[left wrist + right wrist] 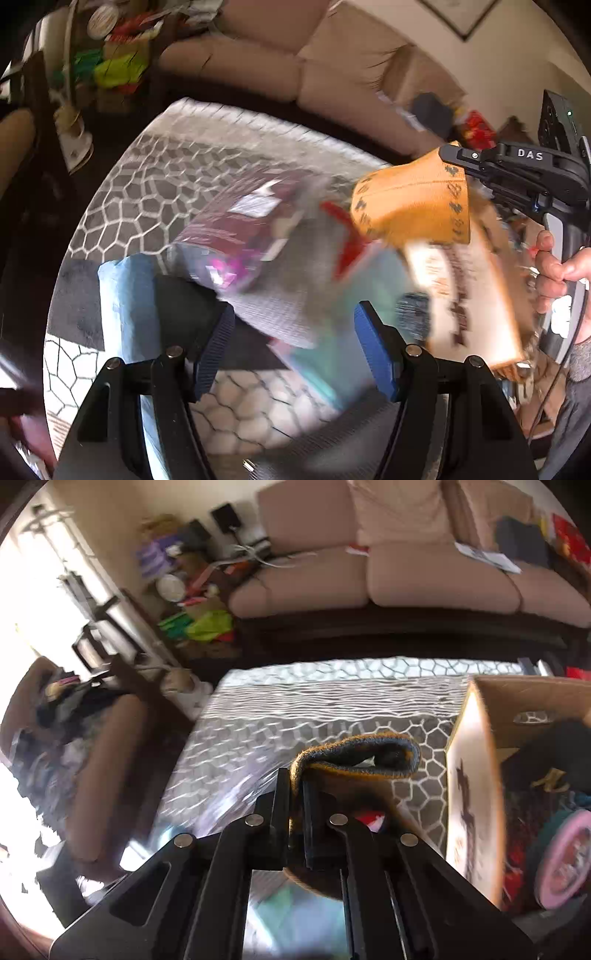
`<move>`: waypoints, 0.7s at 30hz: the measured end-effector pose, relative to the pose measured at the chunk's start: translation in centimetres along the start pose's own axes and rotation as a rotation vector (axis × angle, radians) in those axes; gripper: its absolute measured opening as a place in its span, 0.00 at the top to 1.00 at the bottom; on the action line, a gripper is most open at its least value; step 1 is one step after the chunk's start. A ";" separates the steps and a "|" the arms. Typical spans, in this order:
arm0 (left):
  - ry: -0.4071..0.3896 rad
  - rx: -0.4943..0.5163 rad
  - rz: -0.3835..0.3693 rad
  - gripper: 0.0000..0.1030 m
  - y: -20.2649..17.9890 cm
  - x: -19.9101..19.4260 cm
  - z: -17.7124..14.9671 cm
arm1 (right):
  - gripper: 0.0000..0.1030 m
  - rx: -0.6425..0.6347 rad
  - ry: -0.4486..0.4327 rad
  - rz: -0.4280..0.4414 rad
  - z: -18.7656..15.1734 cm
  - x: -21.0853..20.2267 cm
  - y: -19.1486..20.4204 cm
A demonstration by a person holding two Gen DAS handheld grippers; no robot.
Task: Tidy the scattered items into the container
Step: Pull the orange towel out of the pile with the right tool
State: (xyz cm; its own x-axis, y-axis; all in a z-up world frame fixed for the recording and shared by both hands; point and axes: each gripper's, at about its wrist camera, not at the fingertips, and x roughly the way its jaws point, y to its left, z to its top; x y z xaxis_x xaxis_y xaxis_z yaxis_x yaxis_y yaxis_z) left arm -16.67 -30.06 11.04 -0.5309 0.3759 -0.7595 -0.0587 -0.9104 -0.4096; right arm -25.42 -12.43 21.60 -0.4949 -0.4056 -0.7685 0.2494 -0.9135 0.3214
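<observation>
One orange knitted sock (354, 760) with a dark lining hangs pinched at its cuff between the closed fingers of the right gripper (295, 805), above the honeycomb-patterned rug (295, 709). One cardboard box (476, 775) stands just to its right; only the right wrist view shows its inside, with a round pink item and dark cloth. The left wrist view alone shows the sock's (410, 203) black pattern, a hand (554, 269) on the right gripper's handle, and the left gripper (295, 343), its ribbed blue pads apart with nothing between them, over blurred plastic-wrapped packets (251, 229). One beige sofa (369, 572) stands behind.
</observation>
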 end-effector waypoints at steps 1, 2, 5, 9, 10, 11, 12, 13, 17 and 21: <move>-0.005 -0.005 -0.023 0.34 -0.8 -0.4 -0.2 | 0.94 -0.025 -0.004 -0.005 -0.7 -1.7 0.7; -0.012 -0.006 -0.052 0.34 -2.0 -0.8 -0.5 | 0.94 -0.050 -0.004 -0.010 -1.5 -3.3 1.3; -0.026 0.075 -0.071 0.34 -6.4 -1.9 -1.7 | 0.94 -0.071 0.006 0.020 -4.2 -7.3 2.8; -0.059 0.232 0.118 0.34 -12.5 -3.3 -4.1 | 0.94 -0.079 -0.018 0.081 -7.4 -12.3 3.8; -0.060 0.227 0.106 0.34 -13.3 -3.9 -4.9 | 0.94 -0.071 -0.022 0.102 -8.3 -13.6 3.9; -0.065 0.218 0.069 0.34 -13.9 -4.7 -5.7 | 0.94 -0.069 -0.028 0.109 -9.0 -14.5 3.7; -0.072 0.209 0.027 0.34 -14.6 -5.5 -6.6 | 0.94 -0.073 -0.034 0.119 -9.9 -15.6 3.7; -0.076 0.203 -0.004 0.34 -15.3 -6.3 -7.4 | 0.94 -0.075 -0.045 0.123 -10.8 -16.8 3.6; -0.036 0.186 -0.105 0.34 -17.4 -8.3 -10.7 | 0.94 -0.090 -0.068 0.145 -14.2 -21.0 1.7; 0.036 0.242 -0.069 0.34 -19.2 -8.2 -14.2 | 0.94 -0.078 -0.098 0.091 -17.9 -24.9 -2.2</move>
State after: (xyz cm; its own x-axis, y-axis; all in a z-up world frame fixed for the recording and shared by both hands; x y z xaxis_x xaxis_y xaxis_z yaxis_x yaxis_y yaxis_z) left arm 0.77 -13.21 17.95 -0.4884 0.4407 -0.7531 -0.2969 -0.8955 -0.3315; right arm 1.23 0.26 30.10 -0.5451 -0.4916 -0.6791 0.3594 -0.8689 0.3404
